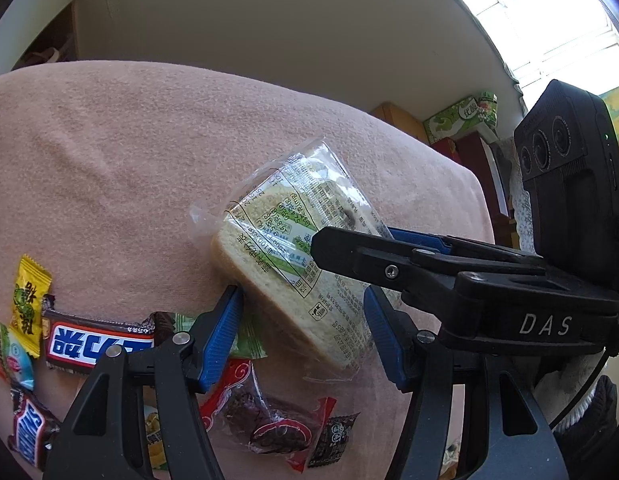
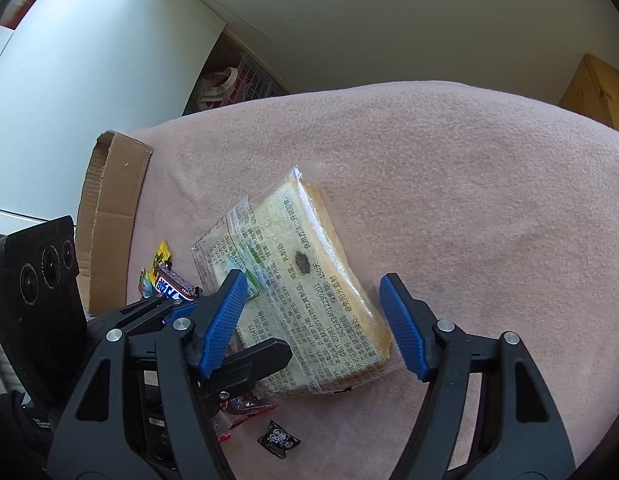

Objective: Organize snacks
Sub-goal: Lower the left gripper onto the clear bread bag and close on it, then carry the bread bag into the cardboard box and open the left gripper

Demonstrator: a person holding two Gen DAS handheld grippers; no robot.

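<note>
A wrapped bread slice (image 1: 293, 264) in clear printed plastic lies on the pink cloth. My left gripper (image 1: 303, 336) is open, its blue pads on either side of the bread's near end. My right gripper (image 2: 315, 324) is open too, straddling the same bread (image 2: 305, 280) from the other side; it shows in the left wrist view (image 1: 349, 248) lying over the bread. Small snacks lie to the left: a Snickers bar (image 1: 93, 346), a yellow candy (image 1: 27, 304), a red date packet (image 1: 261, 420) and a black candy (image 2: 278, 444).
A cardboard box flap (image 2: 109, 216) lies at the cloth's left edge. Pink cloth (image 2: 469, 200) stretches beyond the bread. Boxes (image 1: 461, 120) and furniture stand past the table's right edge. A white wall is behind.
</note>
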